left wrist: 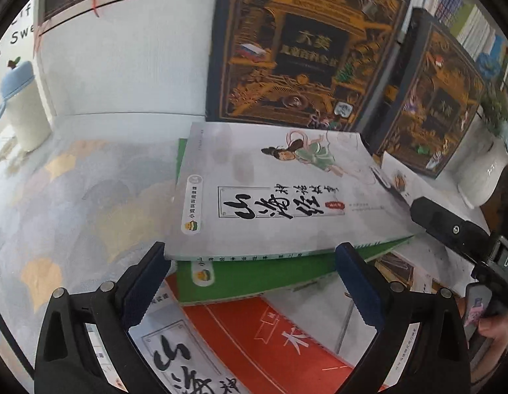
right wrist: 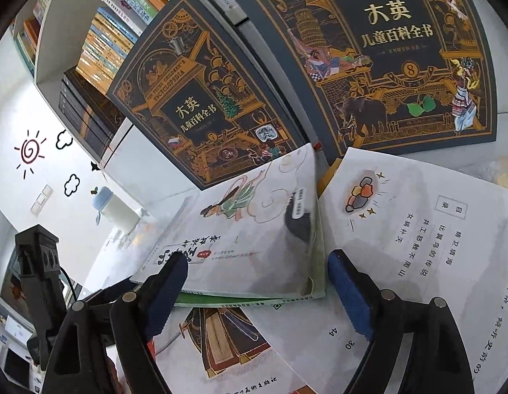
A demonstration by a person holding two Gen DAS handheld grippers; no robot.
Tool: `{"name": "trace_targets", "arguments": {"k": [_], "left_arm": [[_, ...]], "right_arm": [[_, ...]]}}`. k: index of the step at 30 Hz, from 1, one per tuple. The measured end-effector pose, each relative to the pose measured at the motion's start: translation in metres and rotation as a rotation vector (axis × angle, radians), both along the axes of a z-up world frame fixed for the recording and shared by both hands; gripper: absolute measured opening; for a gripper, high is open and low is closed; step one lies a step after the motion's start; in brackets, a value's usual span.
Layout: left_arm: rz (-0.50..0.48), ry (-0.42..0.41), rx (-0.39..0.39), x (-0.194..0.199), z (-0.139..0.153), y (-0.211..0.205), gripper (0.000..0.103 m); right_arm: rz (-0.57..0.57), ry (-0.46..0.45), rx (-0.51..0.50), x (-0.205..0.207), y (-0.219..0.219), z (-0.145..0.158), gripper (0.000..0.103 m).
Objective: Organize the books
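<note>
The white storybook (left wrist: 270,190) lies askew atop a green book (left wrist: 254,275) on the desk (left wrist: 73,197), framed by both spread, empty hand-held grippers: left (left wrist: 250,282), right (right wrist: 257,292). If only its cover is pinched, it could be slid off, or the open book (right wrist: 418,229) beside it creased.

Both the left gripper (left wrist: 250,282) and right gripper (right wrist: 257,290) angle downward, jaws apart.

Bright even daylight, soft shadows, heavy fisheye bending (dark corners).
</note>
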State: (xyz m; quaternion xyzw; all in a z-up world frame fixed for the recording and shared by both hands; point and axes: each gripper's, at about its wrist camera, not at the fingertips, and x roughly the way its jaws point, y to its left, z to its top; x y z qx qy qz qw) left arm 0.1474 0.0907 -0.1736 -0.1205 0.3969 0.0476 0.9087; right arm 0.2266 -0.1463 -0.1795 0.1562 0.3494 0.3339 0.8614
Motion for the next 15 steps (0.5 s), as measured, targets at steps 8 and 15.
{"name": "trace_targets", "arguments": {"k": [8, 15], "left_arm": [[0.003, 0.004, -0.048, 0.0008, -0.0027, 0.0074, 0.1], [0.005, 0.016, -0.041, 0.003, -0.0043, 0.0048, 0.101]], "right_arm": [[0.005, -0.01, -0.035, -0.0001, 0.0057, 0.0012, 0.09], [0.006, -0.015, -0.051, -0.001, 0.0075, 0.0015, 0.091]]}}
